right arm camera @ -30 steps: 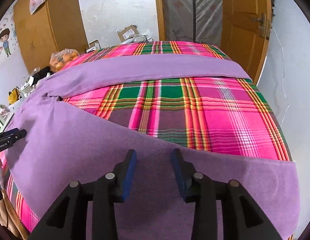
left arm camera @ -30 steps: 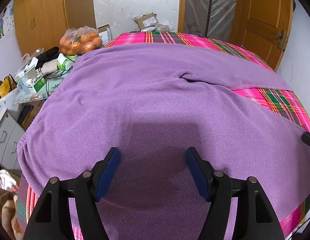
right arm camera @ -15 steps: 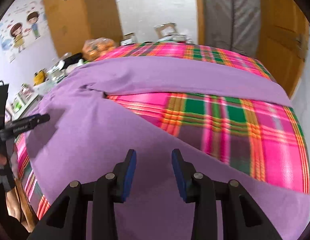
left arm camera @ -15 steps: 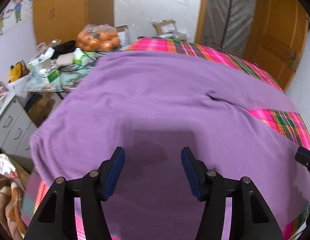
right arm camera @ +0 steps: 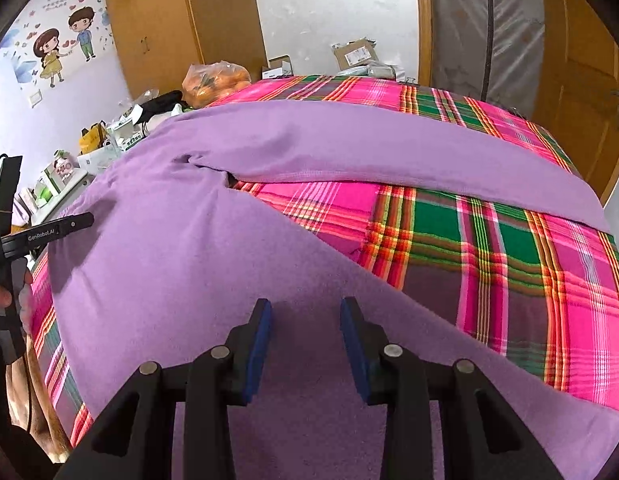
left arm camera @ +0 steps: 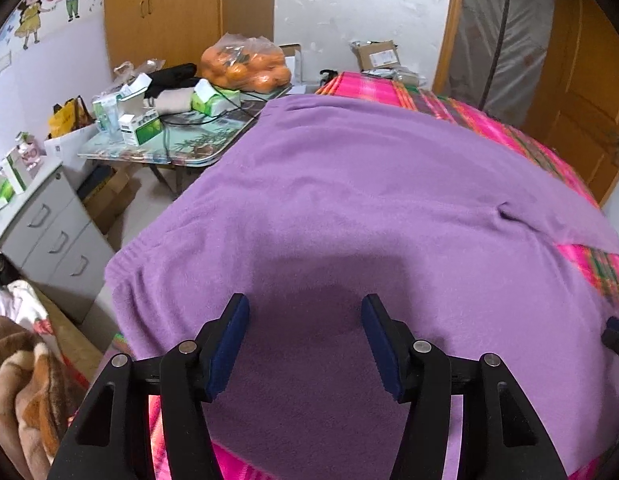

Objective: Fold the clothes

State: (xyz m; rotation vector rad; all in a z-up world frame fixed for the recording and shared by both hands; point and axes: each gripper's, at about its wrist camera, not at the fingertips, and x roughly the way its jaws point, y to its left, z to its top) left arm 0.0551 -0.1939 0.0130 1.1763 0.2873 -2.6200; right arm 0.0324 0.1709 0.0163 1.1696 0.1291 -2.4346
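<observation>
Since the purple trousers are soft and limp, I'd pinch the waistband; both grippers' jaws gape, empty.

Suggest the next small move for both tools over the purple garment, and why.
Probably lower both onto the near edge of the purple pants and pinch. The left tool and the right tool hover open above flat fabric, gripping nothing, and the garment lies spread, unfolded, on the plaid bedcover.
</observation>
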